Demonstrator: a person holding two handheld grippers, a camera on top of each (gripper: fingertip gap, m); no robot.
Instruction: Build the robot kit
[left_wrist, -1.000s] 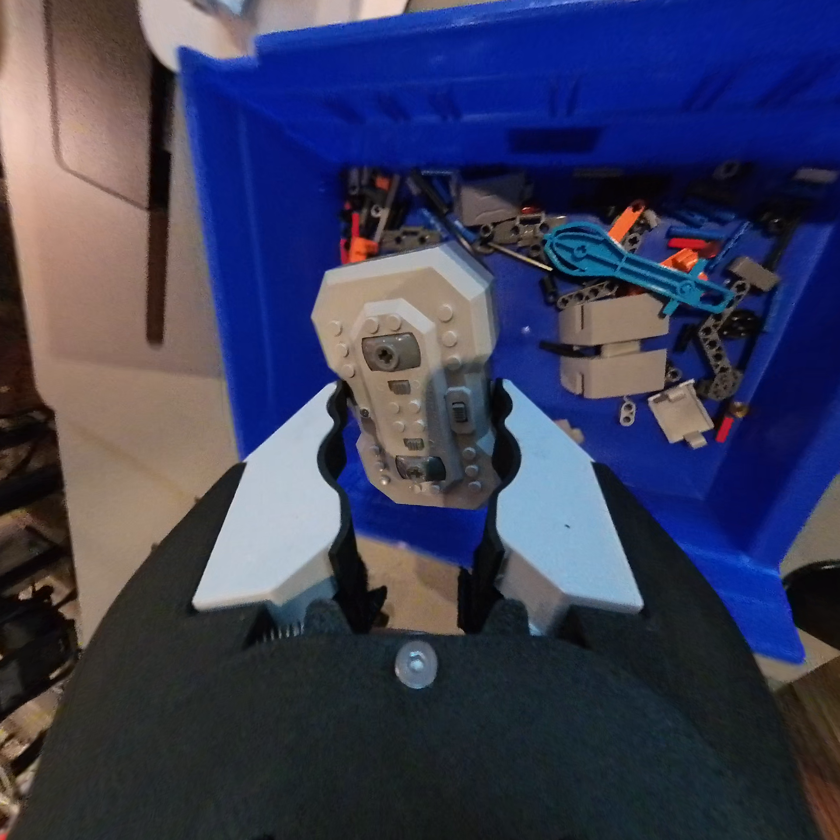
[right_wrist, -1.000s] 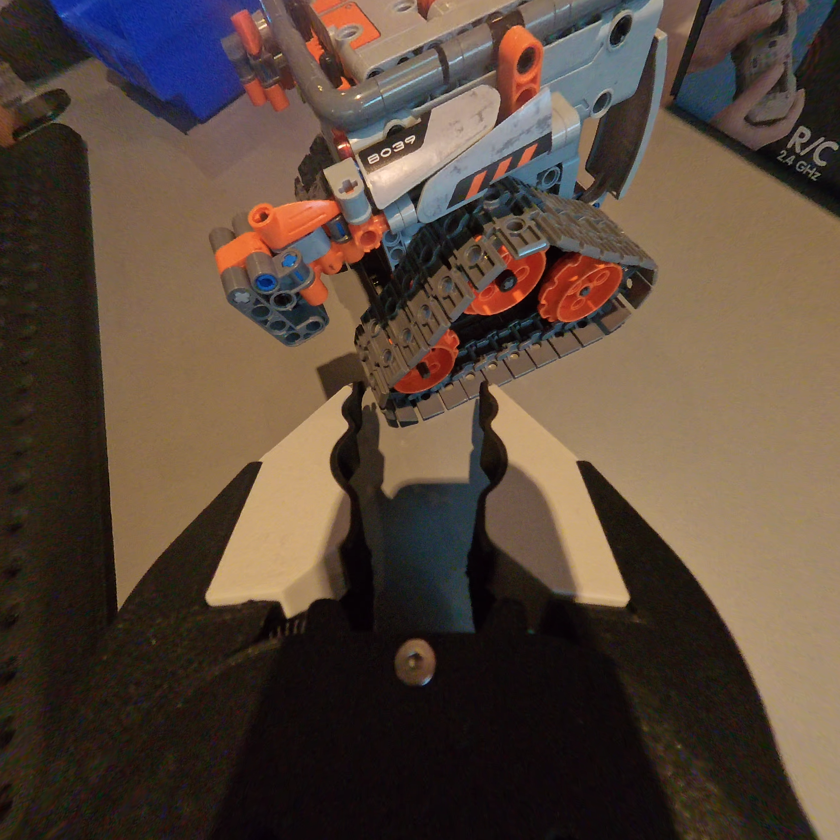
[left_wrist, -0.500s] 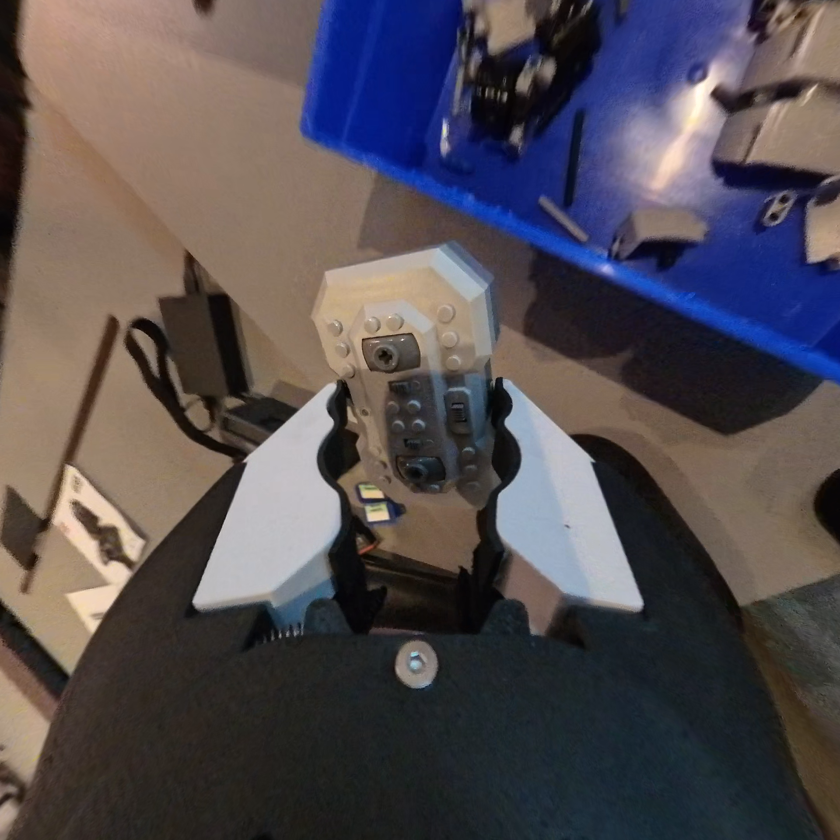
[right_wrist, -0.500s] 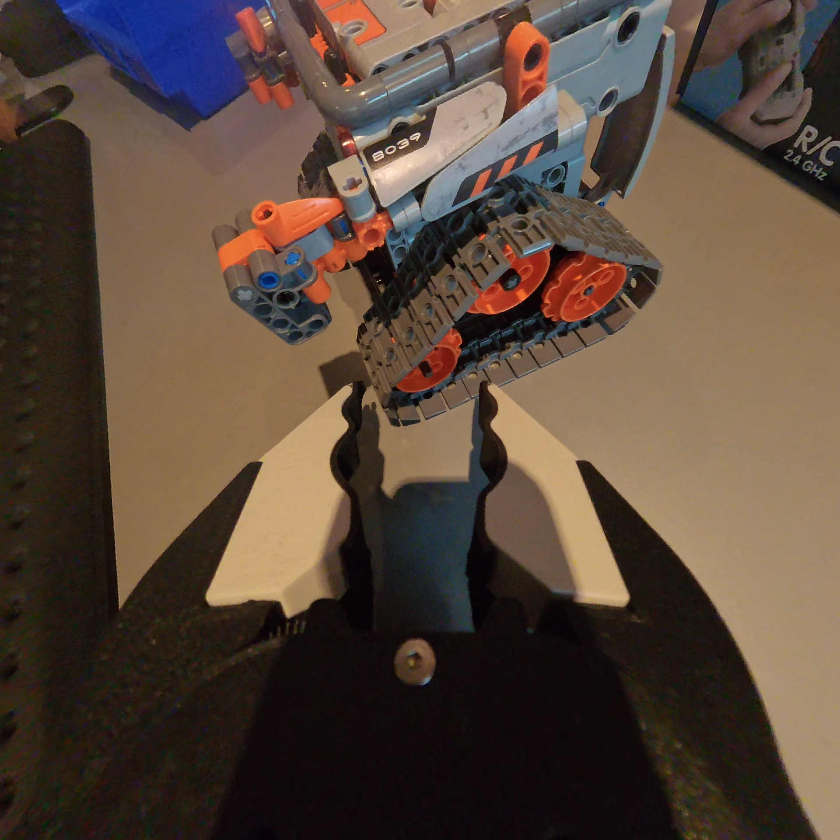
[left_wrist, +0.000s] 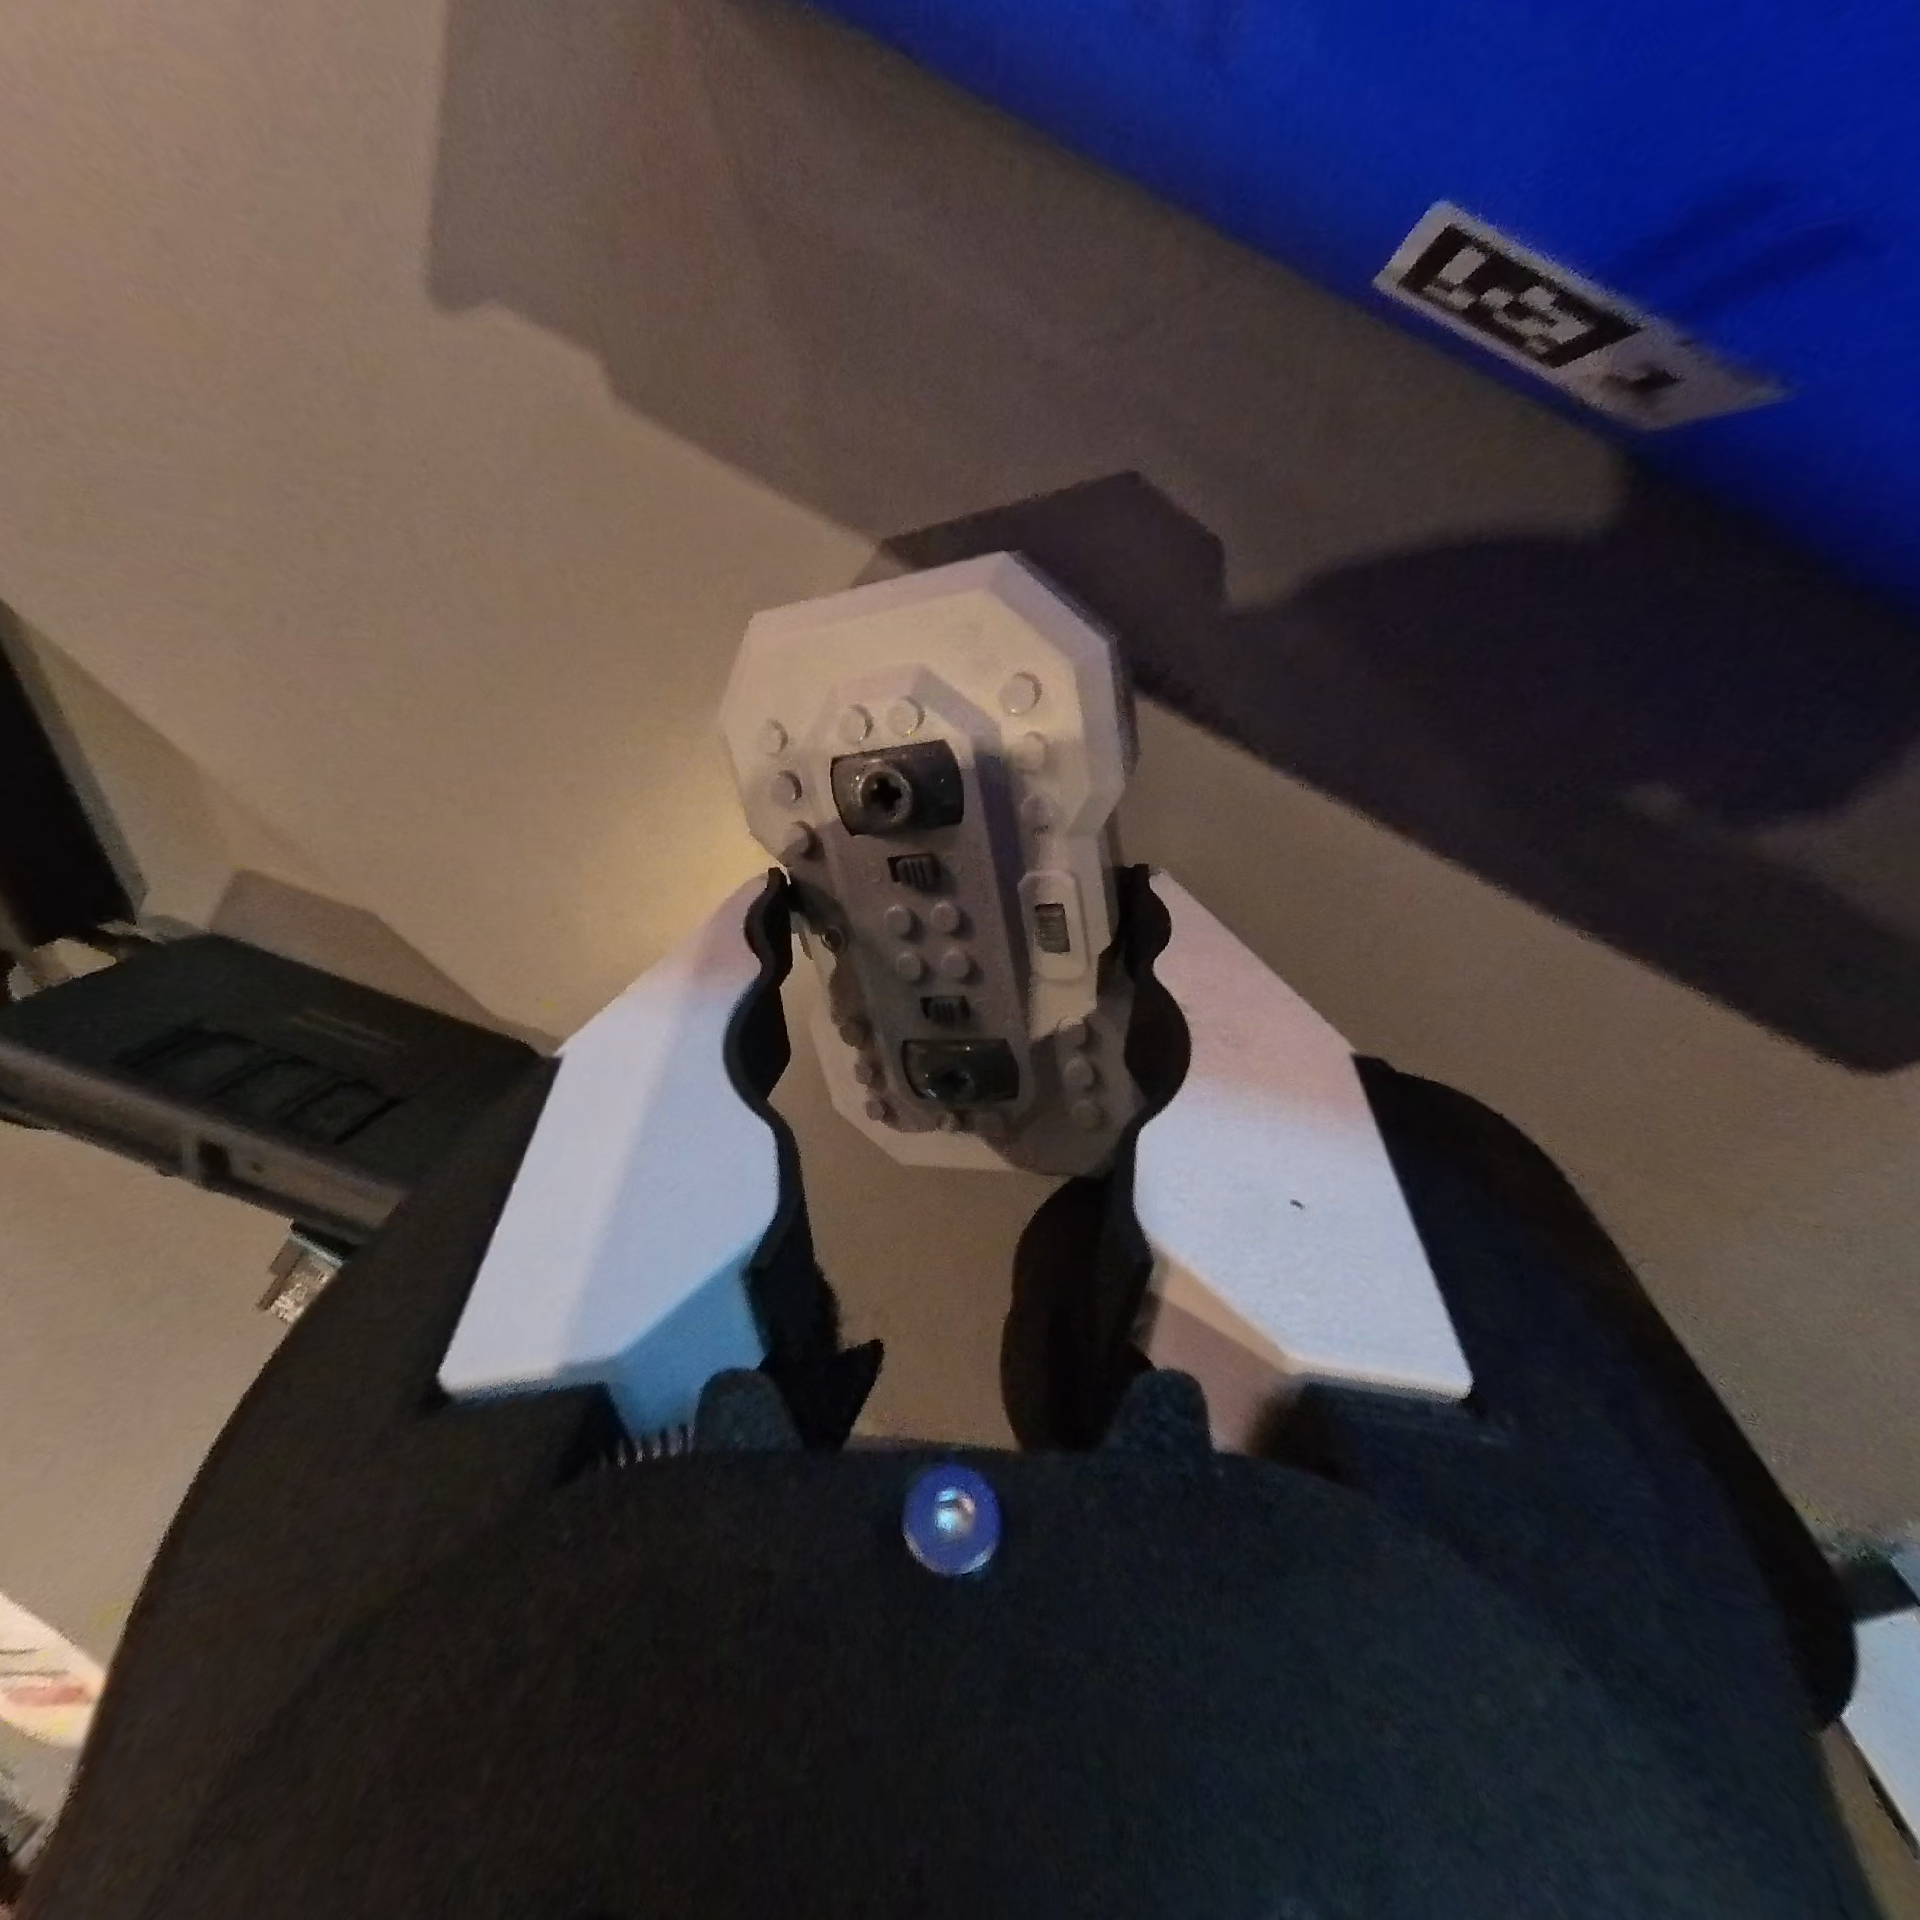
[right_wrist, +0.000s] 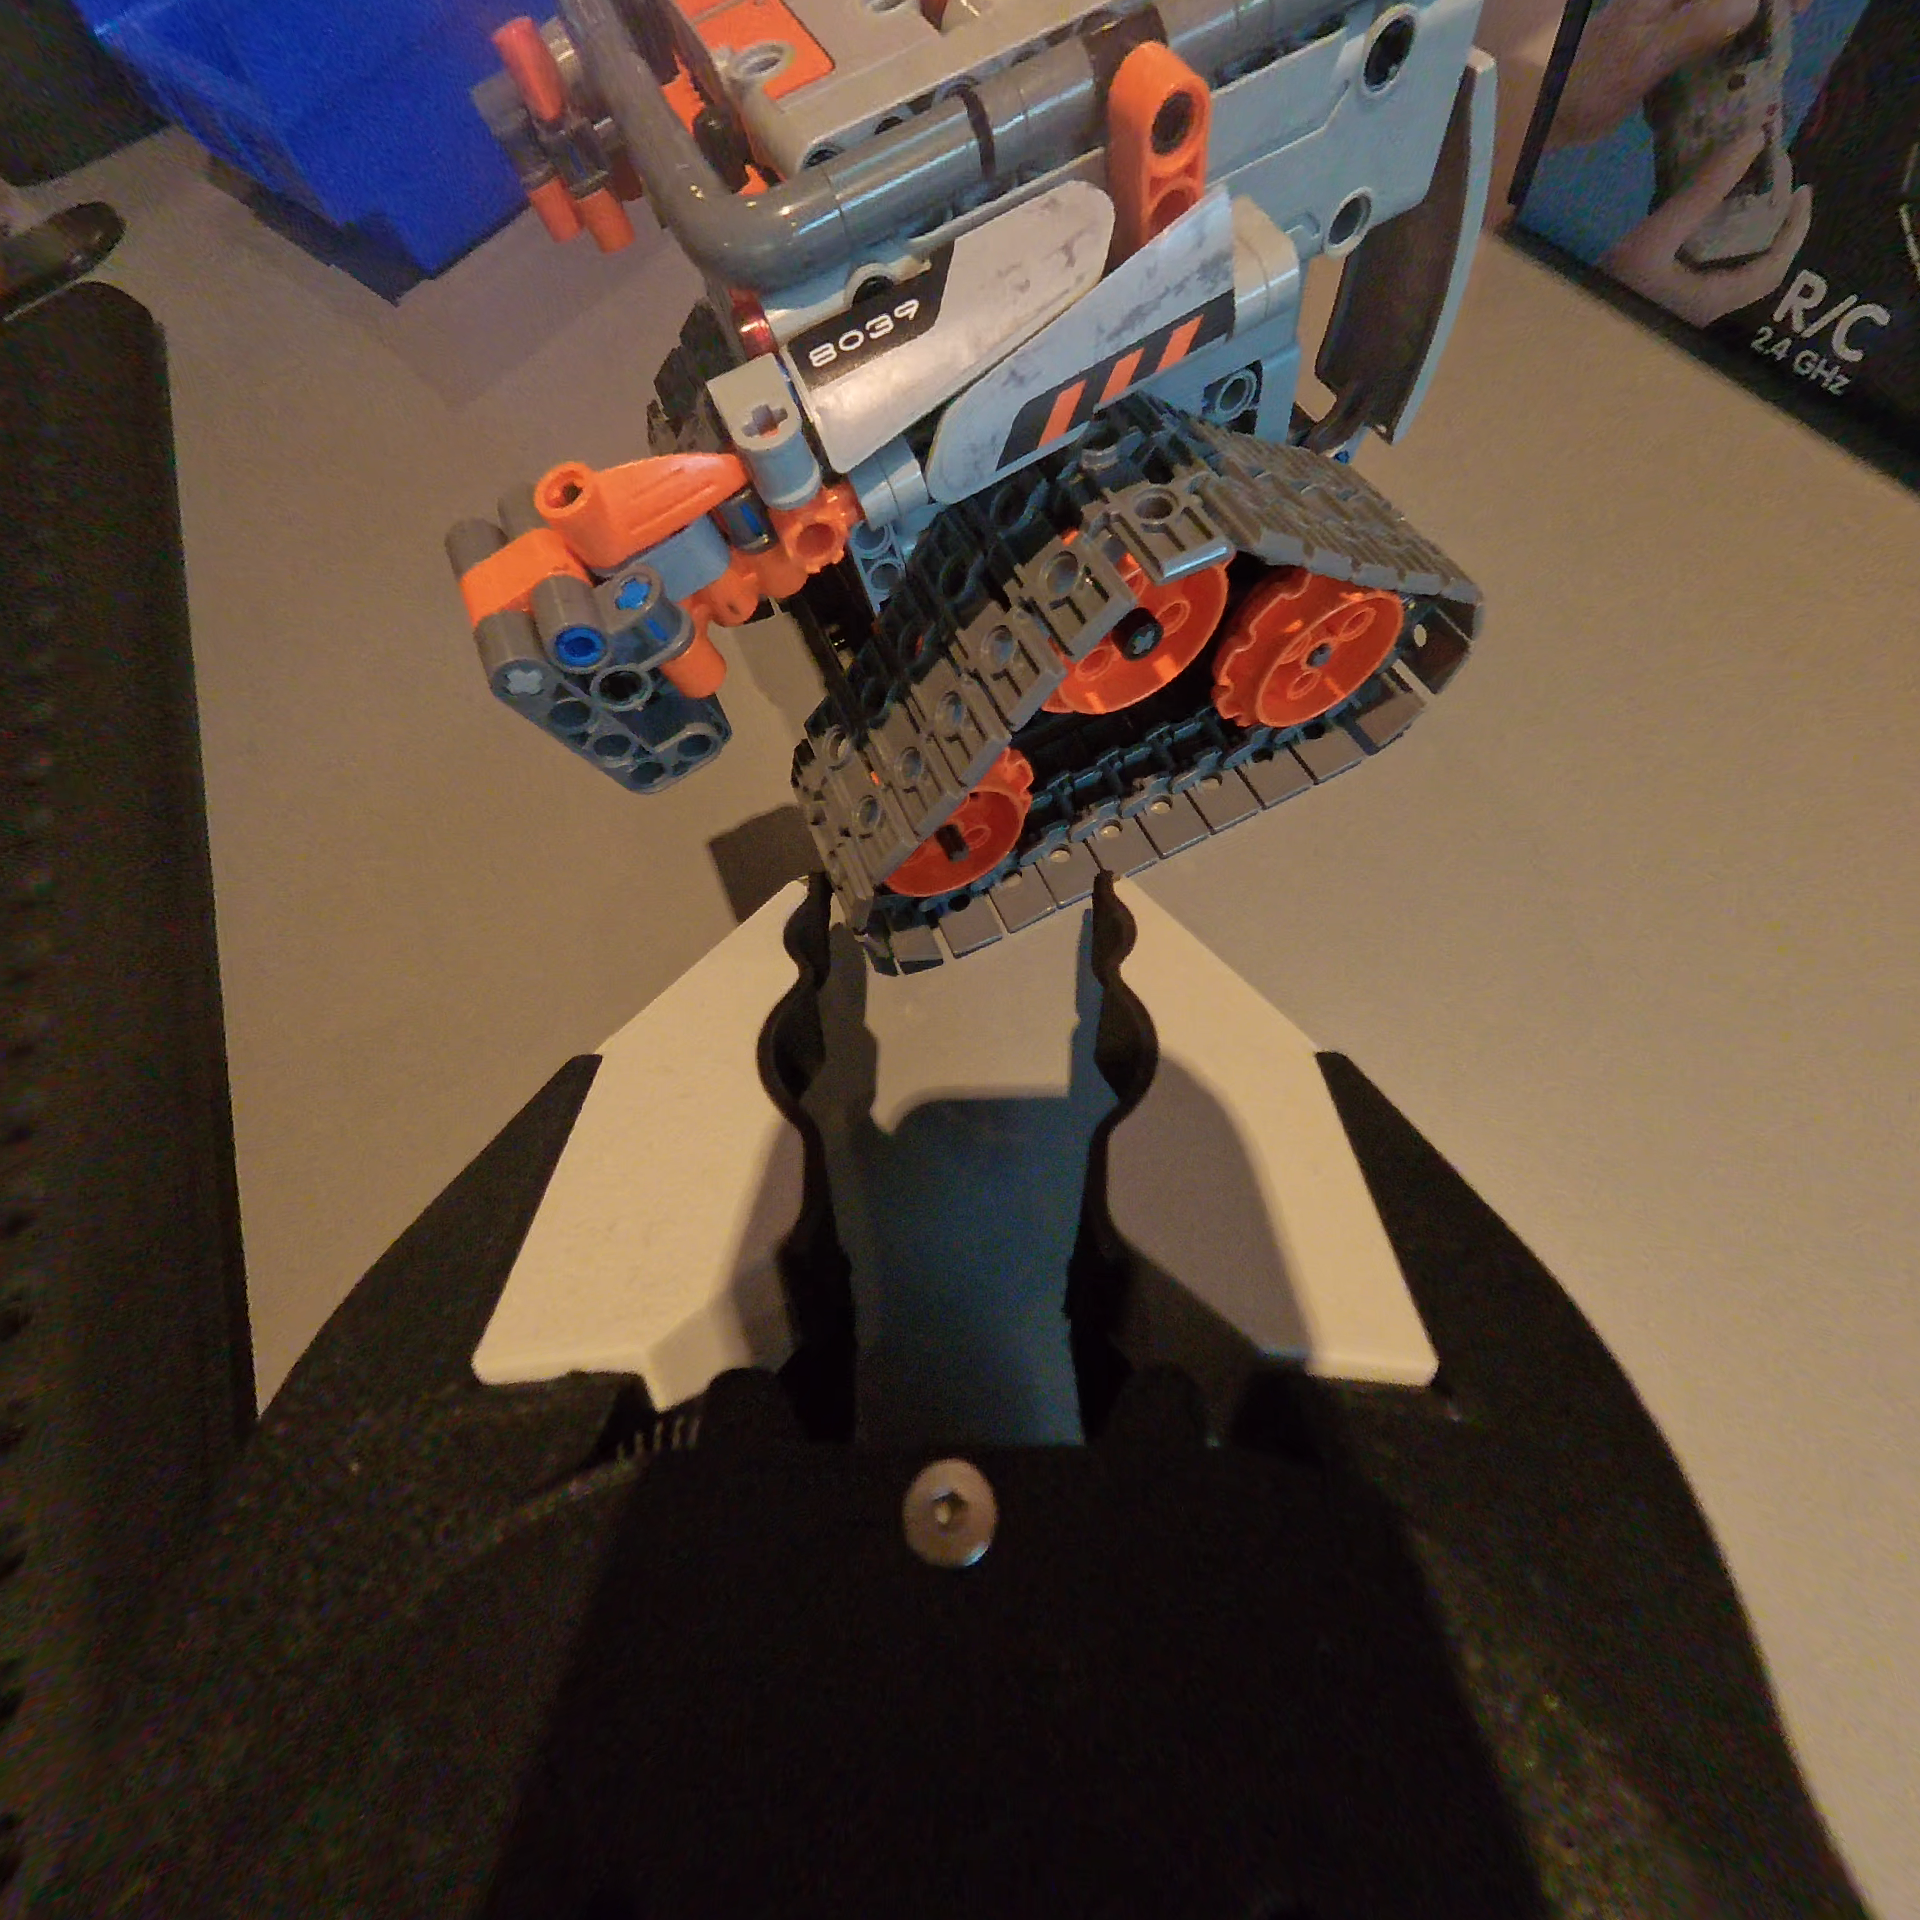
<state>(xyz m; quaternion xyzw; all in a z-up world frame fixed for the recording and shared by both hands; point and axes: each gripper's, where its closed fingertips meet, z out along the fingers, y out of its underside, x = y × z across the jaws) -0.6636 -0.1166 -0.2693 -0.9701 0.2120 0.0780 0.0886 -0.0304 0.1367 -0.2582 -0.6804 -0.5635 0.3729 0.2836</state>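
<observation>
My left gripper (left_wrist: 956, 914) grips a grey studded block (left_wrist: 930, 883), now swung clear of the blue bin (left_wrist: 1455, 156) at one o'clock. My right gripper (right_wrist: 961, 904) still pinches the tracked toy vehicle (right_wrist: 1039, 582) by its tread.

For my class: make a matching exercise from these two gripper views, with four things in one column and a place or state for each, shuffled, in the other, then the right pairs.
Things
1. grey studded remote
2. tracked toy vehicle
3. blue bin
4. printed box

Places or states
A. far right edge of the right wrist view
B. clamped in the left gripper
C. its track between the right gripper fingertips
D. top right of the left wrist view, bearing a black-and-white tag

Pairs: 1-B, 2-C, 3-D, 4-A
</observation>
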